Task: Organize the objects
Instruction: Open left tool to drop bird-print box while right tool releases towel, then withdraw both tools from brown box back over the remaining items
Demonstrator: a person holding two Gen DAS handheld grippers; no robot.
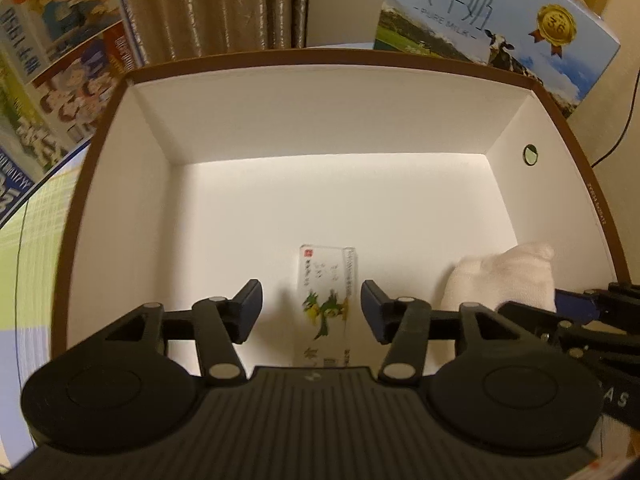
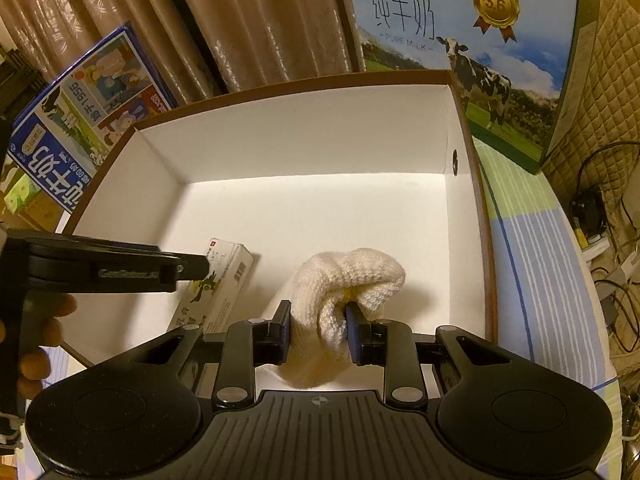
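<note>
Nearest me, the right gripper (image 2: 318,330) is pinching the white knitted cloth (image 2: 352,276) between its jaws, the bundle resting on the floor of the white box (image 2: 304,152) toward six o'clock. At nine o'clock I am seeing the left gripper (image 1: 311,308) hanging with jaws spread, clear of the small carton (image 1: 326,300) lying flat between them on the box floor. Beyond the box rim, a milk case (image 2: 460,28) is standing at one o'clock, another (image 2: 80,128) at ten.

Small carton (image 1: 326,304) and knit cloth (image 2: 352,280) side by side in open box (image 1: 320,120), cloth right.
</note>
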